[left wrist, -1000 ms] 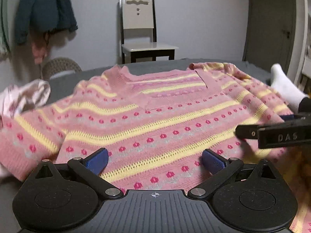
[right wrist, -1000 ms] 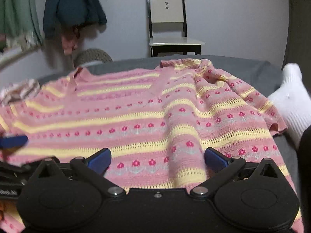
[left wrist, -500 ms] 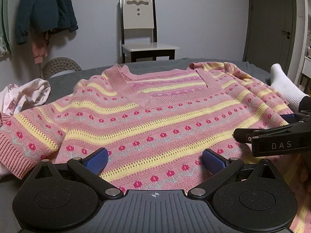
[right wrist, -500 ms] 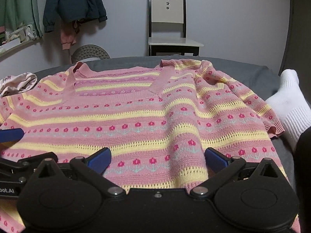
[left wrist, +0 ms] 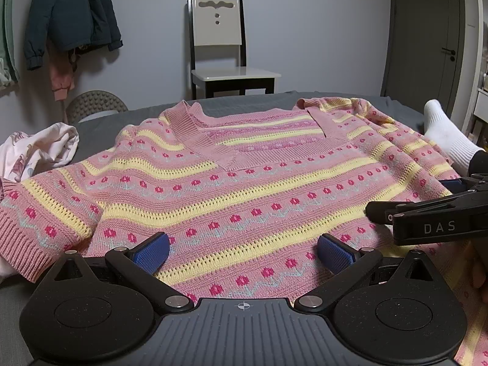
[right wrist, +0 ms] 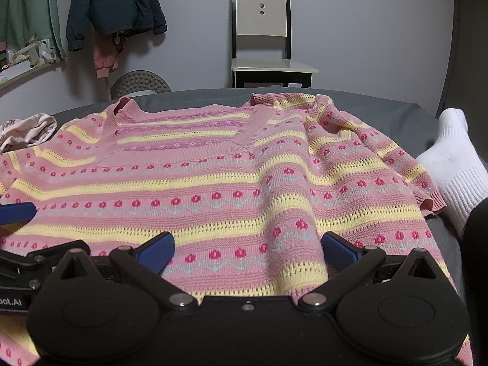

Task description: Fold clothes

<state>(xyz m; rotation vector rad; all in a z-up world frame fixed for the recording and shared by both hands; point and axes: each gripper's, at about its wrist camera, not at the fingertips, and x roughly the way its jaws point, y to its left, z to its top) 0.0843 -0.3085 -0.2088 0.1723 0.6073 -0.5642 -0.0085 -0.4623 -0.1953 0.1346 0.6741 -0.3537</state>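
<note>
Left wrist view: no container shows here; the pink striped sweater (left wrist: pixel 244 189) lies spread front-up on the grey bed (left wrist: pixel 100 122), V-neck toward the far wall, its hem just under the left tool (left wrist: pixel 242 251), whose blue pads stand wide apart with nothing between them — the knit only passes beneath; the right tool (left wrist: pixel 427 216) juts in from the right edge, low over the sweater's right side. Against the frames a second back, the blur is gone and the sweater sits flatter, its left cuff (left wrist: pixel 33 238) lying closer in and lower in view; the left tool has barely shifted. A crumpled pale garment (left wrist: pixel 39 152) rests on the bed beside the left sleeve; a white sock (left wrist: pixel 445 137) on a person's foot lies at the right edge, just beside the right sleeve. Behind stand a chair (left wrist: pixel 225 52) against the grey wall, a dark jacket (left wrist: pixel 70 15) hanging at left, a door (left wrist: pixel 427 30) at right.

Right wrist view: the right tool (right wrist: pixel 247 251) is likewise wide, holding nothing, the sweater (right wrist: pixel 213 183) hem rucked into a ridge just ahead of its right pad; the left tool (right wrist: pixel 18 213) shows at the left edge; the sock (right wrist: pixel 451 158) lies beside the bunched right sleeve; chair (right wrist: pixel 262 36), jacket (right wrist: pixel 113 3) and bed (right wrist: pixel 381 113) beyond.
</note>
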